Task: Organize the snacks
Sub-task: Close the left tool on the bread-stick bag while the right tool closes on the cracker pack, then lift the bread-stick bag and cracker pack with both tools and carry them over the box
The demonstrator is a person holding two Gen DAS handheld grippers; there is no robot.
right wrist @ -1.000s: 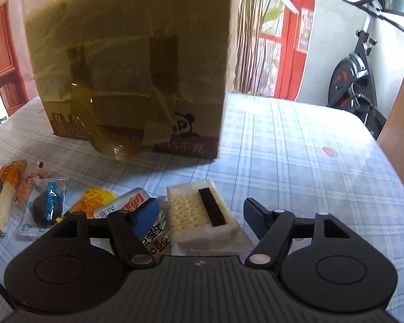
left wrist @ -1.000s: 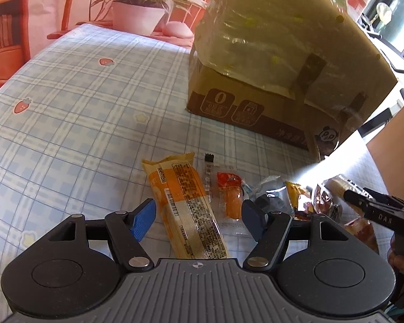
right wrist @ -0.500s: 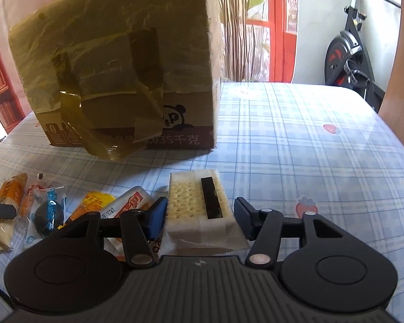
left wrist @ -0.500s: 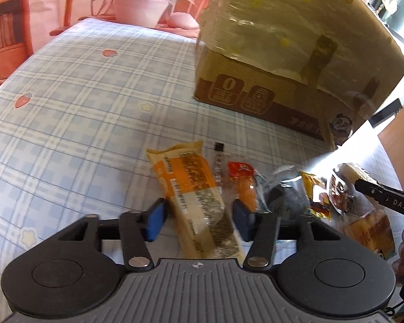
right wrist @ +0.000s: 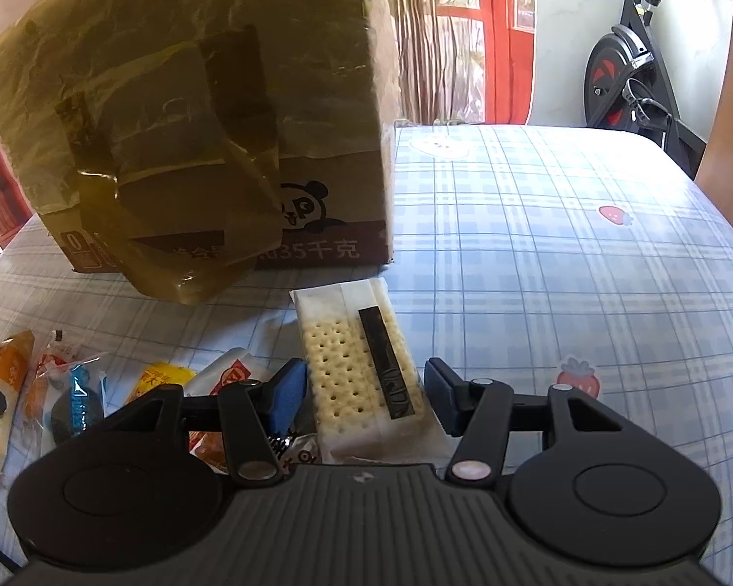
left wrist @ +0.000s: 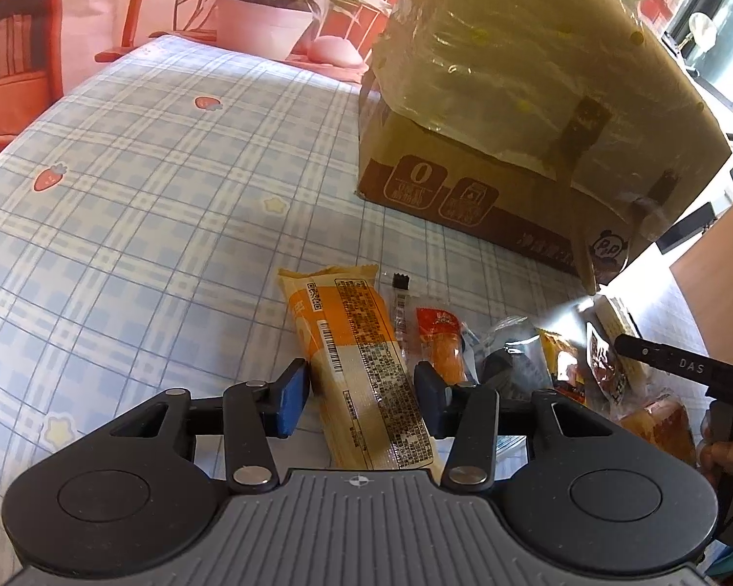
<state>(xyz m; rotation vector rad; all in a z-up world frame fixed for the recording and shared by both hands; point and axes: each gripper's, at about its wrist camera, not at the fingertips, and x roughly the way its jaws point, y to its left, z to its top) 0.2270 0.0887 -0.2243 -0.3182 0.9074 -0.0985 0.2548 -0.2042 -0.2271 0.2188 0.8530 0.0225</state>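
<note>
The left gripper stood narrowed around the orange snack bar, its blue pads flanking the wrapper's near half with a sliver of gap on each side, so not yet clamped as far as could be seen. The bar lay flat on the bench, just in front of the taped cardboard box, lengthwise along the gripper's axis. It looked light, with a slick, crinkly film wrapper (a soft filling would dent under a hard squeeze), so a grip across the middle of its width seemed safest.

The right gripper was likewise partly closed about the cracker pack, which lay in front of the box's right corner. Crackers are brittle; a gentle hold on the long sides suited it. Left of it, other small packets lay loosely along the box's front.
</note>
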